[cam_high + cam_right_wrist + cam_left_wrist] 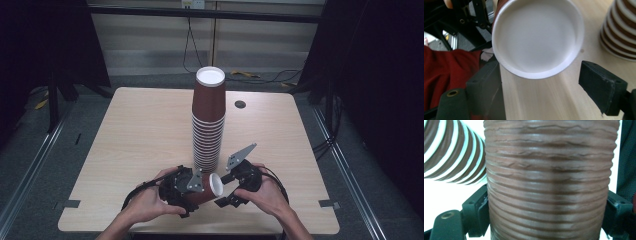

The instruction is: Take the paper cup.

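1. A person is sitting at the near edge of a light wooden table (140,130), holding a claw in each hand.
2. The left gripper (186,192) is lying on its side near the front of the table, clamping its jaws on the ribbed wall of a brown paper cup (206,189).
3. In the left gripper view the cup (549,182) is sitting between the two black jaws, its wall touching both pads.
4. The cup is lying roughly level just above the table, its white bottom facing to the right, toward the other hand.
5. The right gripper (231,196) is waiting just beside that white end, its jaws standing apart and gripping nothing.
6. In the right gripper view the cup's white round bottom (537,37) is showing ahead of the open jaws, which are not touching it.
7. A tall stack of cups (208,122) is standing upside down in the middle of the table, just behind the two hands.
8. The held cup is staying clear of the stack, near its base.
9. Black cables (260,77) are lying on the floor behind the table.
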The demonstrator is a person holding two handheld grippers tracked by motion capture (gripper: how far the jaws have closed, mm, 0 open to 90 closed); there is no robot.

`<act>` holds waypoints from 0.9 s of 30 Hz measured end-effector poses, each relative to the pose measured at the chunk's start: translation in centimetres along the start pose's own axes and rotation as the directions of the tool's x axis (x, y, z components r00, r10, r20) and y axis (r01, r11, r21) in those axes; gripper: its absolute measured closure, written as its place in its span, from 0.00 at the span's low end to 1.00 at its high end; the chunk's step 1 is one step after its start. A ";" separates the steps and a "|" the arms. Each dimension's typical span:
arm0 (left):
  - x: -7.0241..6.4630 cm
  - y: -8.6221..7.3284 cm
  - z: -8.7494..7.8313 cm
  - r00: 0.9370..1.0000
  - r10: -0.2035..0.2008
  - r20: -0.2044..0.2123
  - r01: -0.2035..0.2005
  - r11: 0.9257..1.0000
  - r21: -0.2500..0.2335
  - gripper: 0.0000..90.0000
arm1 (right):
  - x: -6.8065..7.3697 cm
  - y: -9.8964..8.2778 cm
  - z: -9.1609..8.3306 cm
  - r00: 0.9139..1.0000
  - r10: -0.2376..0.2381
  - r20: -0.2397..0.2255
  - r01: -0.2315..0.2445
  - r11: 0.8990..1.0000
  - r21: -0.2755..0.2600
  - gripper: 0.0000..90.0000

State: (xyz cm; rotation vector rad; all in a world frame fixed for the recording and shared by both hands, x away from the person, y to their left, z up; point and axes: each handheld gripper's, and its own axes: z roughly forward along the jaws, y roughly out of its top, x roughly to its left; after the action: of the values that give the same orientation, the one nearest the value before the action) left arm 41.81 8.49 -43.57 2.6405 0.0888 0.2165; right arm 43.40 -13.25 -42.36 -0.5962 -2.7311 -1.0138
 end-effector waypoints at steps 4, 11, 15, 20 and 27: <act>-0.2 0.1 0.1 1.000 -0.003 -0.002 0.003 1.000 -0.001 0.16 | 0.1 0.2 0.3 1.000 -0.021 -0.005 0.021 0.999 0.033 0.19; -0.9 0.8 0.1 1.000 0.026 -0.007 -0.026 1.000 0.016 0.16 | 0.2 0.7 0.6 1.000 -0.020 -0.020 0.021 0.999 0.048 0.19; -1.1 1.1 0.2 0.999 0.052 -0.010 -0.052 0.998 0.036 0.16 | 0.3 0.9 0.6 0.999 -0.012 -0.036 0.014 0.998 0.059 0.19; -1.2 1.2 0.5 0.998 0.055 0.016 -0.056 0.998 0.036 0.16 | 0.4 1.1 1.1 0.998 -0.021 -0.054 0.025 0.998 0.060 0.19; -1.2 1.5 0.5 0.997 0.080 0.018 -0.081 0.995 0.062 0.16 | 0.4 1.4 1.4 0.997 -0.035 -0.072 0.039 0.997 0.062 0.19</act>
State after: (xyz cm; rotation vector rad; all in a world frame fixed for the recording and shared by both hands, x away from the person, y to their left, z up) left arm 40.70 6.84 -43.45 2.7109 -0.0167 0.2238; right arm 43.57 -11.23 -42.51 -0.4921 -2.7106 -0.9338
